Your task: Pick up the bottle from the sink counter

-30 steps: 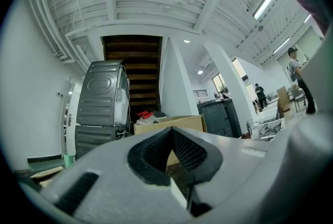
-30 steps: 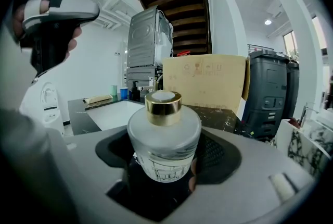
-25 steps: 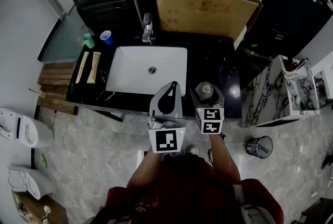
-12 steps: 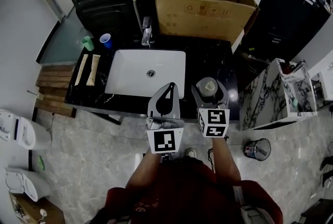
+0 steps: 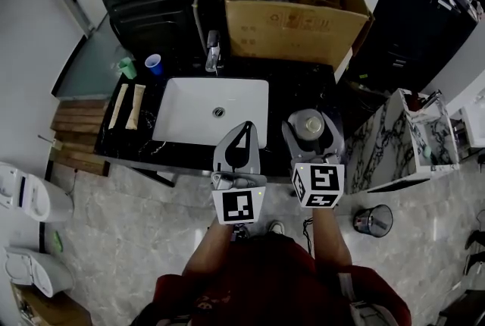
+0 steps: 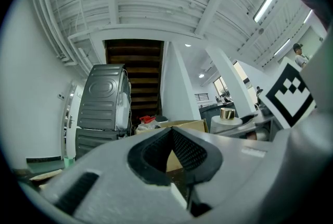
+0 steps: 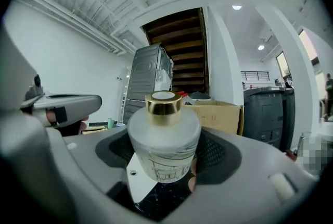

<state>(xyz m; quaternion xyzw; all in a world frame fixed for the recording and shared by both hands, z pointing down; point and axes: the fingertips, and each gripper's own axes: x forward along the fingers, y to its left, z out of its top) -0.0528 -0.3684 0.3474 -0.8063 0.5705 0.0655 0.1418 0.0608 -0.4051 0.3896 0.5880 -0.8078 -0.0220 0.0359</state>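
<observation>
A frosted white bottle (image 5: 308, 124) with a gold cap sits between the jaws of my right gripper (image 5: 309, 118), lifted clear of the black sink counter (image 5: 299, 86). In the right gripper view the bottle (image 7: 164, 137) stands upright, and the right gripper (image 7: 166, 149) grips its round body on both sides. My left gripper (image 5: 246, 126) hovers just left of it over the counter's front edge, jaws together and empty. In its own view, the left gripper (image 6: 169, 130) has its tips touching with nothing between them.
A white sink basin (image 5: 216, 108) with a faucet (image 5: 213, 51) lies left of the bottle. A cardboard box (image 5: 295, 14) stands behind the counter. A blue cup (image 5: 154, 64) and two long packets (image 5: 125, 105) sit at the counter's left end. A marble cabinet (image 5: 402, 135) and a bin (image 5: 373, 220) stand at the right.
My right gripper has risen with the bottle, which now looks bigger and sits a little further right. The left gripper has barely moved.
</observation>
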